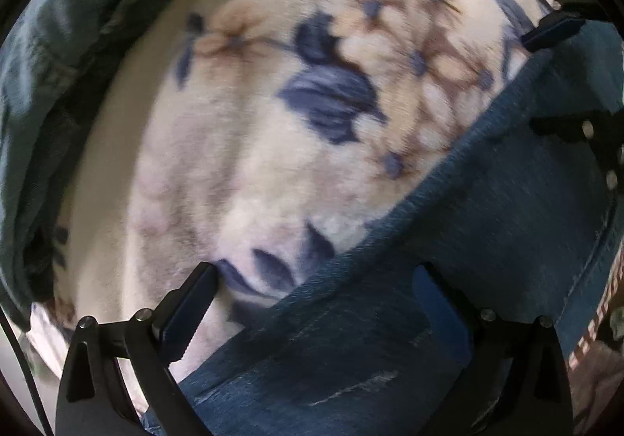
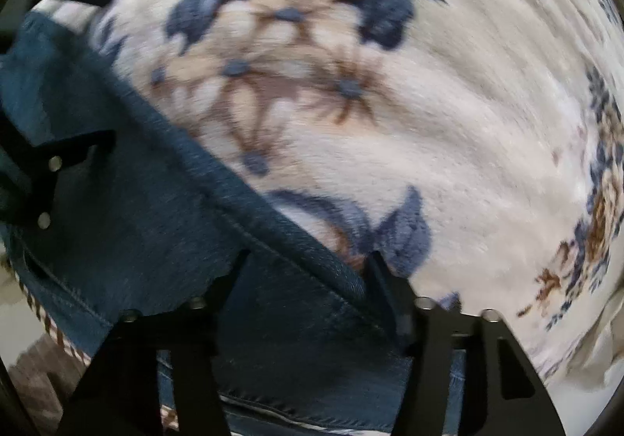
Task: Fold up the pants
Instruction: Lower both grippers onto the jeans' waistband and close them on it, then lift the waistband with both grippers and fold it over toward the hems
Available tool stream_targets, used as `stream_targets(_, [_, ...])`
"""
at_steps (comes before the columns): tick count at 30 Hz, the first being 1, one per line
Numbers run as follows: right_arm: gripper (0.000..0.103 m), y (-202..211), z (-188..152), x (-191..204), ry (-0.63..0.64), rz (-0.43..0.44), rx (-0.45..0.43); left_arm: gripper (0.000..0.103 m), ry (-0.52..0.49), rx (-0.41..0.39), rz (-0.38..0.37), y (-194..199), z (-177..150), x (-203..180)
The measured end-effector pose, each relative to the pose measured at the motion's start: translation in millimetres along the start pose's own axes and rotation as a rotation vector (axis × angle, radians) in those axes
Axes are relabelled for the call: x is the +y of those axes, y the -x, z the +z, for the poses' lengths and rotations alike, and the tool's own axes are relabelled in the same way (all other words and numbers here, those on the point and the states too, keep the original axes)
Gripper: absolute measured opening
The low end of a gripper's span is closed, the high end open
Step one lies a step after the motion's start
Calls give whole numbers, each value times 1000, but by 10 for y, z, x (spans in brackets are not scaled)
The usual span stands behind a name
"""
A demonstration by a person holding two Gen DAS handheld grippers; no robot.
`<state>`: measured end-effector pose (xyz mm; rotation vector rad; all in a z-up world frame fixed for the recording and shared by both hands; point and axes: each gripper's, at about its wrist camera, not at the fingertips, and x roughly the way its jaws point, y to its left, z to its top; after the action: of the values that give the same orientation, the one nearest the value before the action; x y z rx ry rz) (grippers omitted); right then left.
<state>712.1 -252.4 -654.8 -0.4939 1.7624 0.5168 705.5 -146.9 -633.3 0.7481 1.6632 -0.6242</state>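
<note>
Blue denim pants [image 1: 487, 225] lie on a cream floral blanket [image 1: 249, 132]. In the left wrist view their edge runs diagonally from lower left to upper right. My left gripper [image 1: 316, 280] is open, its jaws wide apart, one over the blanket and one over the denim. In the right wrist view the pants [image 2: 128, 210] fill the lower left. My right gripper [image 2: 308, 264] is open and straddles the denim hem. The other gripper shows at the far edge of each view [image 1: 577, 132] [image 2: 46, 171]. Both views are motion-blurred.
A dark teal denim fold [image 1: 50, 57] hangs at the upper left of the left wrist view. The floral blanket [image 2: 448, 116] spreads ahead and right in the right wrist view. A brown checked fabric edge [image 1: 596, 327] borders the pants.
</note>
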Motion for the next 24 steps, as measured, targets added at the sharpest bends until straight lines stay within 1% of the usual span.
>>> stream_targets(1, [47,-5,-9,-7,7,0,-7,96,-17,4,-8,-7,4,-32])
stream_targets(2, [41,-5,-21,-6,4,5,-10,87,-38,4,-13,-11,22,-84])
stream_targets(3, [37,-17,-49,30,1,13,-13,81,-56,4,-20,2,36,-114])
stream_targets(5, [27,5,-119,5,-3,14,-21,57,-82,9,-38,47,89,-169])
stream_targets(6, [25,11,-151,8,-8,16,-26,50,-87,8,-38,71,97,-203])
stream_targets(8, [18,37,-201,-20,-16,13,-31,27,-82,-1,-14,108,144,-255])
stream_targets(9, [17,63,-226,-25,-19,10,-37,22,-76,-12,7,154,148,-268])
stream_targets(10, [15,95,-259,-26,-20,6,-41,15,-57,-19,11,185,90,-328])
stream_targets(11, [14,135,-338,63,-24,0,-49,12,-32,-35,10,225,49,-350])
stream_targets(12, [13,176,-383,133,-34,-7,-57,12,0,-54,13,289,33,-336])
stream_targets(13, [12,227,-435,145,-50,-16,-70,10,28,-67,12,346,7,-336])
stream_targets(14, [11,287,-433,223,-62,-23,-78,9,60,-86,11,415,-92,-344])
stream_targets(15, [11,342,-486,246,-75,-29,-90,9,91,-105,20,460,-181,-371])
stream_targets(16, [10,419,-559,274,-96,-36,-108,9,146,-142,60,503,-275,-404])
stream_targets(19, [9,668,-818,479,-138,-56,-149,8,265,-192,41,728,-530,-523])
stream_targets(20, [9,734,-908,524,-167,-7,-109,8,309,-210,28,817,-606,-542])
stream_targets(21, [9,809,-996,581,-182,-16,-121,8,350,-217,12,891,-698,-562])
stream_targets(22, [9,867,-1073,628,-201,-23,-132,8,394,-222,-1,898,-717,-598])
stream_targets(24, [9,978,-1263,725,-271,-13,-143,8,478,-233,-10,966,-865,-709])
